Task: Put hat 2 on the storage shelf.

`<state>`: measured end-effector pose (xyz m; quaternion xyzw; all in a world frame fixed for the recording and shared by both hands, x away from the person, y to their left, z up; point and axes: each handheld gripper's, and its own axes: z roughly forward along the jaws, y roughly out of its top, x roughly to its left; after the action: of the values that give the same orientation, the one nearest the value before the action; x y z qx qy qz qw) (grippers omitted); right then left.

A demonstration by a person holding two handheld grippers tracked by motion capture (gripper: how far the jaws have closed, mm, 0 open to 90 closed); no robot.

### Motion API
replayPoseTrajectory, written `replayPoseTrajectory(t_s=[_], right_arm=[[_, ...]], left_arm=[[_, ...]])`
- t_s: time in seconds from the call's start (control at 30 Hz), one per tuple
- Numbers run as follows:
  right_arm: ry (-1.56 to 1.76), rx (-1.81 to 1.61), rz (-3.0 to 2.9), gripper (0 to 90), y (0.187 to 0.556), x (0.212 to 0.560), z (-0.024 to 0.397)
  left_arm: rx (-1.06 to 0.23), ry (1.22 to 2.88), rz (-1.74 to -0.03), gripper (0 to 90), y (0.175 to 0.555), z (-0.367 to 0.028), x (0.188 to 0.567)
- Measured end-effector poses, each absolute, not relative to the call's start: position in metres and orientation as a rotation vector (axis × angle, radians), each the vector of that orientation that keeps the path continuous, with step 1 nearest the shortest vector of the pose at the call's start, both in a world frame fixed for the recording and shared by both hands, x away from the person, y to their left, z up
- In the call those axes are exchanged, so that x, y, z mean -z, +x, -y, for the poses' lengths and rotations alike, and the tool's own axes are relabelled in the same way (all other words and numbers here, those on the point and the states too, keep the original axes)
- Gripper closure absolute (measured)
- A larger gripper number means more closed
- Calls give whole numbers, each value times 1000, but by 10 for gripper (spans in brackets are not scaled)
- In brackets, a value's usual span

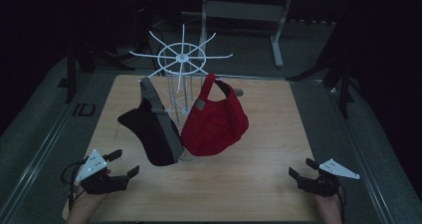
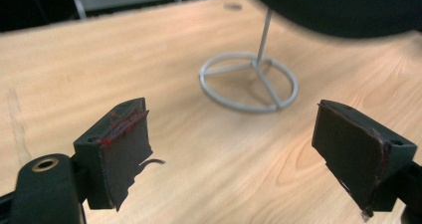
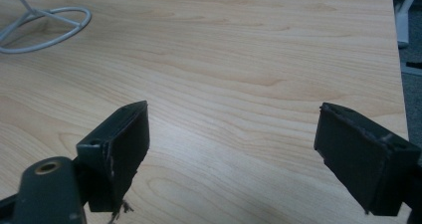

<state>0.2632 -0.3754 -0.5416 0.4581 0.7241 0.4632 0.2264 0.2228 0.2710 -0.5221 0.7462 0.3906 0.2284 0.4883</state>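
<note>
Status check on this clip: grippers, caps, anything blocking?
Left gripper and right gripper open, empty. Black cap and red cap hanging on white rack. Nothing blocking.

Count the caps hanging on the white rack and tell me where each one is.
2. The black cap hangs on the left side of the white rack, the red cap on the right, their edges meeting near the pole. Others could be hidden behind them.

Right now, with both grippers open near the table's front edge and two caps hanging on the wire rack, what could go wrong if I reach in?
1. The rack looks light, on thin wire with a small ring base; tugging a cap could tip it.
2. The black cap and red cap hang touching, so pulling one may drag the other off.
3. The black cap hangs low in front of the left gripper, which could bump it going in.
</note>
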Motion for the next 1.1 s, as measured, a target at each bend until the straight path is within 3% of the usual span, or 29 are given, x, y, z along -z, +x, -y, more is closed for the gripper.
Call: replayPoseTrajectory(t_s=[1.1], right_arm=[[1327,-1184,-1973,145,267,555,375]], left_arm=[[-551,1832,-1047,152,219,-275,553]])
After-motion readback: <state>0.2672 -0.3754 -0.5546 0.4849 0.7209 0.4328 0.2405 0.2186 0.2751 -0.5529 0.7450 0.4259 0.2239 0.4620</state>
